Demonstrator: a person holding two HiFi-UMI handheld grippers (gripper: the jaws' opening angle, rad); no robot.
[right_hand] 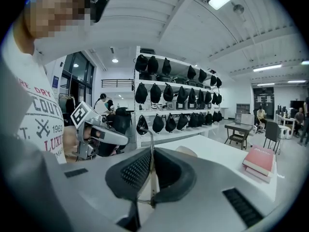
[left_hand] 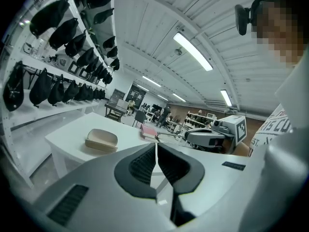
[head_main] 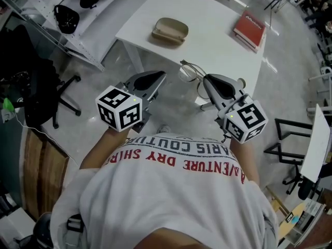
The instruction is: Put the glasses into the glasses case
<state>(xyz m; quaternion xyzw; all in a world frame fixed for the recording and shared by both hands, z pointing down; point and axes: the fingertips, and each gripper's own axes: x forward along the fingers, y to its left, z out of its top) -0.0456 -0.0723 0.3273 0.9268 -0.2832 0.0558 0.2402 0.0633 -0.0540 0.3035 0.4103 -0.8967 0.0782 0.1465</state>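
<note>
A closed beige glasses case (head_main: 169,30) lies on the far left part of the white table (head_main: 218,40). Thin wire-framed glasses (head_main: 191,71) hang at the table's near edge, and my right gripper (head_main: 206,80) is shut on one temple. In the right gripper view the thin temple (right_hand: 151,144) runs up between the closed pads, with the case (right_hand: 188,152) partly hidden behind the jaws. My left gripper (head_main: 161,76) hovers off the table's near left side, shut, with nothing in it. From the left gripper view the case (left_hand: 101,139) sits ahead to the left of the gripper (left_hand: 156,145).
A red book (head_main: 249,29) lies at the table's far right corner. Shelves with dark bags (head_main: 66,17) line the left side. A black office chair (head_main: 44,95) stands on the floor at the left, and a chair frame (head_main: 295,139) at the right.
</note>
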